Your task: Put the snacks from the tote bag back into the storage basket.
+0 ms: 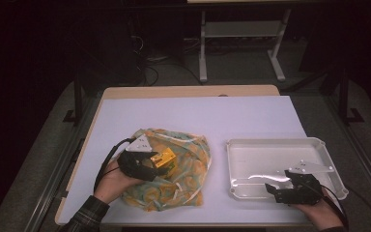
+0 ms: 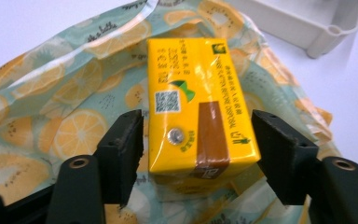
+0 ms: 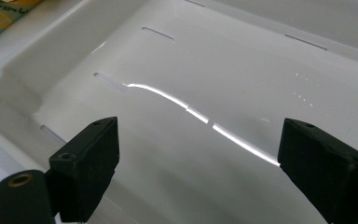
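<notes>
On the pale table, seen from the high view, the left gripper half hides a small yellow drink carton lying on a crinkled plastic bag printed with orange slices; dark floor surrounds the table. The right gripper hovers over a white moulded plastic tray. Left gripper view: the glossy carton sits between spread jaws, a thin gap on one side, contact on the other unclear. Right gripper view: jaws wide apart above the tray's shiny slotted floor, its edges cut off.
</notes>
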Available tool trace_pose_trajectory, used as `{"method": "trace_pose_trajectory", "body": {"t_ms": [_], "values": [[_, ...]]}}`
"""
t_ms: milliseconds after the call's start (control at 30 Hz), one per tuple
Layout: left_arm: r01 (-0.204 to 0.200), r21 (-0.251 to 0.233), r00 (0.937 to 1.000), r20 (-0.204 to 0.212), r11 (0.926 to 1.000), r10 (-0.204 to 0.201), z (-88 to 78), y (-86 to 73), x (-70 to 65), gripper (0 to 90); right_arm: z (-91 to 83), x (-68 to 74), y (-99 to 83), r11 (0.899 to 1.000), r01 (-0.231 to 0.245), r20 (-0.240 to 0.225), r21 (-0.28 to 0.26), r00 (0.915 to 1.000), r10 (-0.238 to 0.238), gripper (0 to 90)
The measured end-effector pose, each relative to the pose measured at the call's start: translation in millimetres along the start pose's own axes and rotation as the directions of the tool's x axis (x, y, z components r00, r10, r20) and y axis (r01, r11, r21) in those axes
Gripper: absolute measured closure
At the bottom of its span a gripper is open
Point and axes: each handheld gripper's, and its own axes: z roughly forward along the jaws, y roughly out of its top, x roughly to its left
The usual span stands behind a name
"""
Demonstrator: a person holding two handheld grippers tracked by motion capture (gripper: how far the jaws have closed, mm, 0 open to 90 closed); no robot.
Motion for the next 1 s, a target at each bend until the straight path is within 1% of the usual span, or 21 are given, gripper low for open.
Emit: {"method": "trace_pose_trajectory", "body": {"t_ms": [100,167,300,433,633,667,700,767,833,1000], "values": [[0.004,-0.006,1.0,-0.002,1.0,-0.004,0.6,-1.3,0.2,42.0,0.2,-0.1,-0.2,1.0,0.001,-0.001,0.002,1.0,-0.001,12.4],[-0.008,-0.003,1.0,-0.005,1.0,0.008,0.6,-1.7,0.4,44.8,0.2,-0.3,-0.3,1.0,0.001,0.0,0.0,1.0,-0.001,12.5],[-0.009,-0.003,1.0,-0.002,1.0,0.009,1.5,-2.1,0.1,48.8,0.3,-0.5,-0.2,1.0,0.002,-0.002,0.0,1.0,-0.002,12.5],[-0.021,-0.004,0.9997,-0.012,0.9998,0.021,1.0,-2.2,0.0,49.9,0.5,-0.4,-0.3,1.0,0.001,-0.002,0.002,1.0,-0.001,12.6],[-0.021,-0.001,0.9997,-0.012,0.9998,0.021,1.0,-2.0,-0.6,50.5,0.7,-0.5,-0.4,1.0,0.003,-0.001,0.003,1.0,-0.003,12.8],[-0.024,0.0,0.9996,-0.013,0.9997,0.024,1.0,-2.0,-0.5,50.6,0.7,-0.6,-0.3,1.0,0.003,-0.001,0.003,1.0,-0.003,12.8],[-0.036,0.005,0.9992,-0.015,0.9993,0.036,0.6,-1.8,0.0,50.7,0.8,-0.6,-0.4,1.0,0.004,-0.001,0.004,1.0,-0.004,12.8],[-0.031,0.001,0.9994,-0.017,0.9995,0.031,0.8,-1.3,0.0,50.9,0.7,-0.5,-0.4,1.0,0.004,-0.002,0.003,1.0,-0.004,12.9],[-0.017,-0.008,0.9998,-0.012,0.9998,0.017,1.2,-1.3,1.3,51.0,0.5,-0.5,-0.3,1.0,0.004,-0.002,0.002,1.0,-0.004,12.9],[-0.004,-0.01,1.0,-0.004,0.9999,0.004,-0.4,-0.6,5.6,51.0,0.3,-1.2,-0.4,1.0,0.005,0.0,0.002,1.0,-0.005,13.0]]}}
